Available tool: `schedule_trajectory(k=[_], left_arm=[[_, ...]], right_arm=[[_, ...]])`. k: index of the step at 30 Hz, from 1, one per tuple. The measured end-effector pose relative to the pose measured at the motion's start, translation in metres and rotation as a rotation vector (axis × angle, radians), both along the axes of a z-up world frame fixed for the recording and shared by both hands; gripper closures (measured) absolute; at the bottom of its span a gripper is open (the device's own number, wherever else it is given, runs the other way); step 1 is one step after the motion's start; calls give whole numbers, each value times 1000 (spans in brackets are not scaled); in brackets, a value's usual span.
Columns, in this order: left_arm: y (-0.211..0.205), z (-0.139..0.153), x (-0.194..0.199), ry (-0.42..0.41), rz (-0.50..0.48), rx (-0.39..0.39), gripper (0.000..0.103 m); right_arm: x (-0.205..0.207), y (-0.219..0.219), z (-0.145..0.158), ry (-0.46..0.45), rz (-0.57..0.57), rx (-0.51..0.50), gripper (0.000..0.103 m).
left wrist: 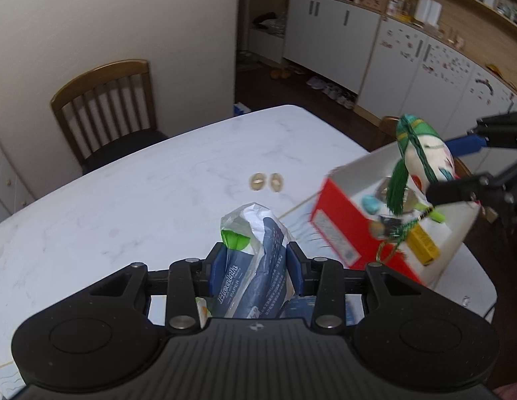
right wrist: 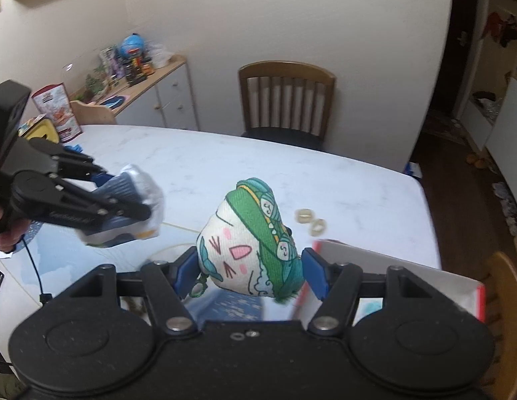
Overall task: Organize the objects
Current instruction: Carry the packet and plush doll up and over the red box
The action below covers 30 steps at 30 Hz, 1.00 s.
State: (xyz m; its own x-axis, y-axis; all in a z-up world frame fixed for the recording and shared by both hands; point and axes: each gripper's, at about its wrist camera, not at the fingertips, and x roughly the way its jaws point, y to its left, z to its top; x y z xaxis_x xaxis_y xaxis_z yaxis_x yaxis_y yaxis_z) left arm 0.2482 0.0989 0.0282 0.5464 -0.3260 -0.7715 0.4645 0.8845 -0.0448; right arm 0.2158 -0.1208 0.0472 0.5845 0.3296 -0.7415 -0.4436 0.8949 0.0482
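The right hand-held gripper (right wrist: pixel 248 275) is squeezing the soft toy (right wrist: pixel 250 250) above the red box (left wrist: pixel 342 230), the left hand-held gripper (left wrist: pixel 255 260) is squeezing the tissue pack (left wrist: pixel 255 266) beside it, so lower each gently inside.

Tissue pack (left wrist: pixel 255 266) reads "Health PAPER", rest illegible.

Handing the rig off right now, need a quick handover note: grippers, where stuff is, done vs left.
Left gripper: shut on the tissue pack, held above the table.
Right gripper: shut on the plush sachet, held over the red box.
Done: small items already lie in the box.
Left: both held items not yet set down; two small rings lie loose on the table.
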Motion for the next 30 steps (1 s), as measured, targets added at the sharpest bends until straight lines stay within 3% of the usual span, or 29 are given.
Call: schedule_trajectory(k=[6, 17, 24, 30], left_arm=[[-60, 2, -8, 11, -65, 18, 65], [-187, -5, -16, 33, -170, 22, 65], [-254, -20, -6, 50, -172, 44, 65], [-285, -39, 11, 73, -140, 78, 64]], right_arm=[[-6, -54, 3, 0, -34, -9, 38], [-3, -143, -20, 49, -94, 1, 38], [1, -180, -44, 90, -92, -10, 38], [1, -194, -68, 118, -40, -59, 38]])
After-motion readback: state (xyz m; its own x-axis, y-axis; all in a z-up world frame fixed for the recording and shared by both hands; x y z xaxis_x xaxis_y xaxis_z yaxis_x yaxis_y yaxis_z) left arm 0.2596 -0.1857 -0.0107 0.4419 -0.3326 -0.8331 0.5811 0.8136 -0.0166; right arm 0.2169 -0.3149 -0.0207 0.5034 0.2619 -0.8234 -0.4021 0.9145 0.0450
